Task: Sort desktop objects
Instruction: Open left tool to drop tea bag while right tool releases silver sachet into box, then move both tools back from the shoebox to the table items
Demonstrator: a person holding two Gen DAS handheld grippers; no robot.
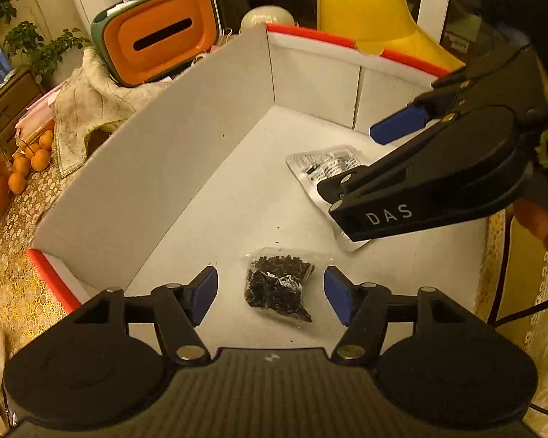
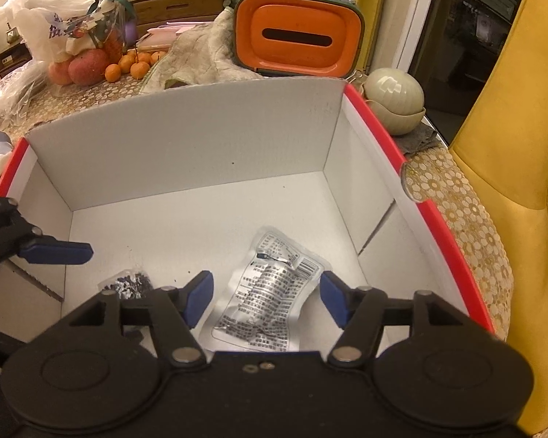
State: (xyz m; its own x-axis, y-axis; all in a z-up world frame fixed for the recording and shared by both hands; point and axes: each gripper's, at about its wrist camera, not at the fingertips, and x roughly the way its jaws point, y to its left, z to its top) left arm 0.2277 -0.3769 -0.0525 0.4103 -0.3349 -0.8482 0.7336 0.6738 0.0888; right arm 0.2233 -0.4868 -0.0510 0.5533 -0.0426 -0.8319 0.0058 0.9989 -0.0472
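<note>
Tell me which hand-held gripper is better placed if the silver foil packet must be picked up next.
Probably the right hand-held gripper: the silver foil packet lies on the box floor between its open jaws. The left hand-held gripper is open around the clear bag of black pieces instead.

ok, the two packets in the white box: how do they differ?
The clear bag is see-through and stuffed with small dark bits; the silver pouch is opaque foil with black print. The clear bag looks smaller and lumpy; the silver pouch looks longer, flatter and creased. The clear bag lies under the left gripper, the silver pouch under the right gripper. Both lie loose on the box floor, ungripped.
</note>
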